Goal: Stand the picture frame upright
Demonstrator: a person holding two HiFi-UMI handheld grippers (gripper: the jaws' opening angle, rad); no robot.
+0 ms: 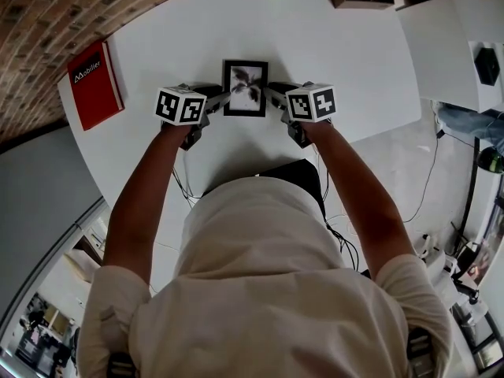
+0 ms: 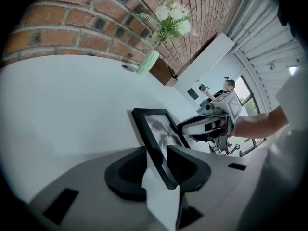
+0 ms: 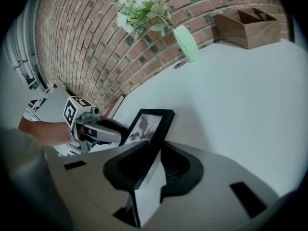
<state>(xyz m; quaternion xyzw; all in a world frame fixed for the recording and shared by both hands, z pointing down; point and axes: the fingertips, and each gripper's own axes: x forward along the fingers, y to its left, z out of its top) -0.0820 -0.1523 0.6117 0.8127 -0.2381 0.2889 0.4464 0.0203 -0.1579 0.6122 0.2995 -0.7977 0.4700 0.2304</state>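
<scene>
Counter [image 1: 354,46] white, against brick wall [image 1: 63,14], with red book [image 1: 94,85], green vase [image 2: 147,61] and wooden box [image 3: 248,28]; picture frame [image 1: 245,89] stands mid-counter, side edges between parted jaws of left tool [image 1: 224,96] and right tool [image 1: 272,94].

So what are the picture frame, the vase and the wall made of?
Picture frame: black, matte and square-edged, probably painted wood or plastic; a glass front can't be confirmed. Vase: pale green and smooth with a soft shine, likely glazed ceramic or glass. Wall: rough reddish bricks with pale mortar lines between them.
</scene>
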